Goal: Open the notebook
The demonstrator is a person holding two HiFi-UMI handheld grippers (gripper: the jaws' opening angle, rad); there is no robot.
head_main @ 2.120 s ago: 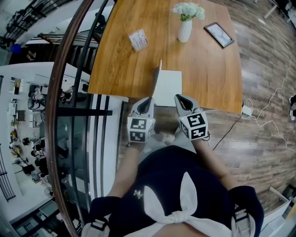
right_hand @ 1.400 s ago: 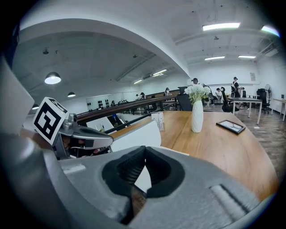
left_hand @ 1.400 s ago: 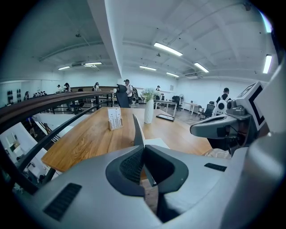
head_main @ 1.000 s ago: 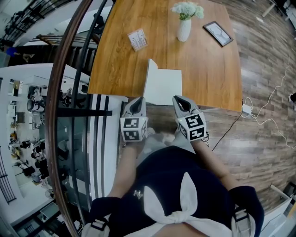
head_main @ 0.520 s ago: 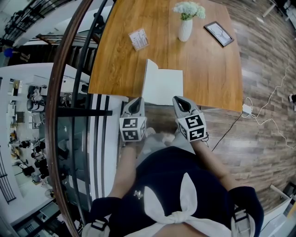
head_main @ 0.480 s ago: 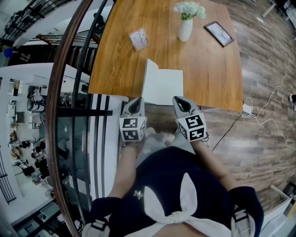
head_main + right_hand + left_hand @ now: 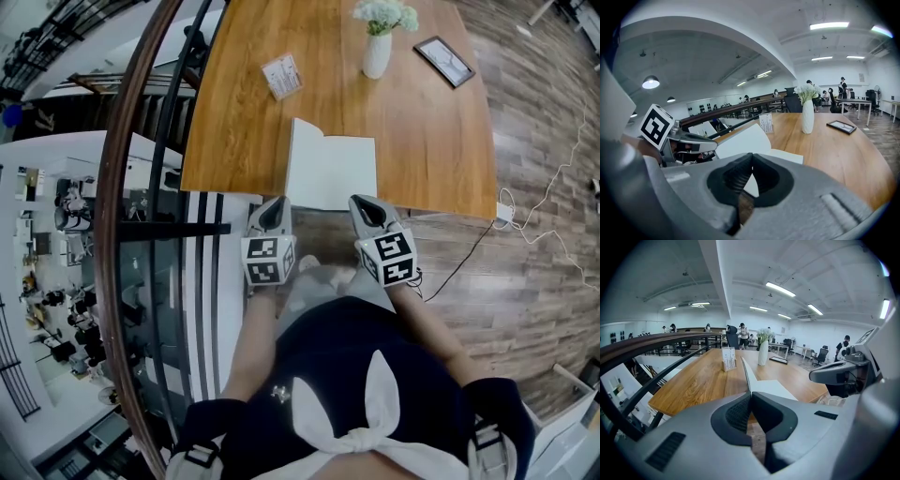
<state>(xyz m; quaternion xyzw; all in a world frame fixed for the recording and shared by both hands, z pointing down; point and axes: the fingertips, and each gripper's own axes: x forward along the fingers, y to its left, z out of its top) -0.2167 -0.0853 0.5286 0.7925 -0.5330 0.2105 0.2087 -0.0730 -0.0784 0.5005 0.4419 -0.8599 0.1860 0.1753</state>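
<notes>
The fingers point(image 7: 733, 414) of my left gripper point(image 7: 751, 397) are pressed together with nothing between them. The fingers point(image 7: 732, 180) of my right gripper point(image 7: 751, 159) are likewise together and carry nothing.

In the head view, the left gripper point(image 7: 275, 208) and right gripper point(image 7: 361, 208) both sit just off the near edge of the counter point(image 7: 244, 122), pointing toward it and slightly down. They are apart from one another, one at each near corner of the notebook point(image 7: 333, 173).

The notebook lies at the near edge of the counter, about midway along it. Its front cover point(image 7: 294, 164) is raised on the left side, standing close to upright. A white page point(image 7: 339, 173) lies flat and exposed to the right of it. In the left gripper view, the cover point(image 7: 746, 375) rises in line with my closed left fingertips. I cannot confirm contact between them.

Toward the far edge of the counter:
- A white vase point(image 7: 377, 54) with pale flowers stands upright.
- A small card stand point(image 7: 281, 77) is to its left.
- A dark-framed picture point(image 7: 443, 62) lies flat near the far right corner.

All three are well apart from the notebook.
</notes>
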